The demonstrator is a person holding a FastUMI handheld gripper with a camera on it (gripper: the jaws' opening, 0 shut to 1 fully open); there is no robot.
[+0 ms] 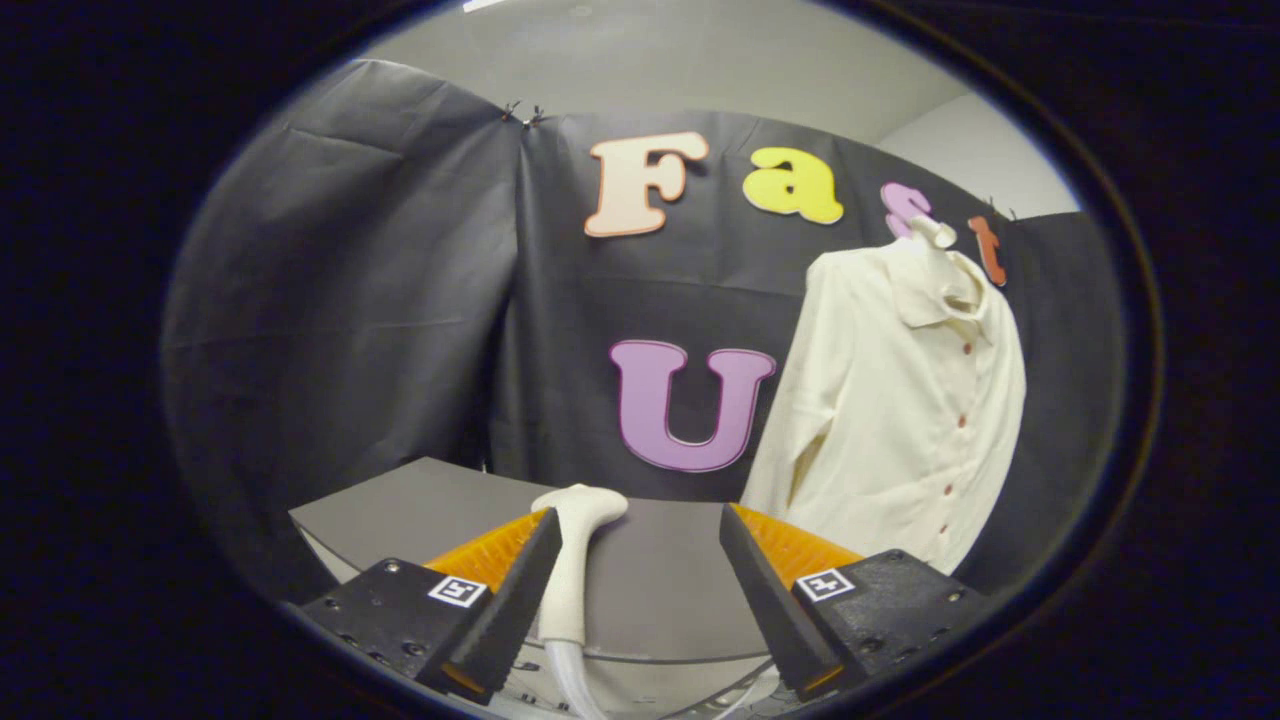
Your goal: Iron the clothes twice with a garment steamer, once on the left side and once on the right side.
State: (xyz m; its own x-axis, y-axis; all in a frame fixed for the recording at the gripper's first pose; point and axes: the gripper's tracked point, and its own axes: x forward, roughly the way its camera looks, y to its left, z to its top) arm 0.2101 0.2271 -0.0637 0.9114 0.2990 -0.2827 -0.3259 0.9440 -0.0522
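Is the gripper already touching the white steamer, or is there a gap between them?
Cannot tell. In the gripper view the gripper is open and the steamer stands between its fingers, right beside one finger, which overlaps its edge. A wide gap separates it from the other finger.
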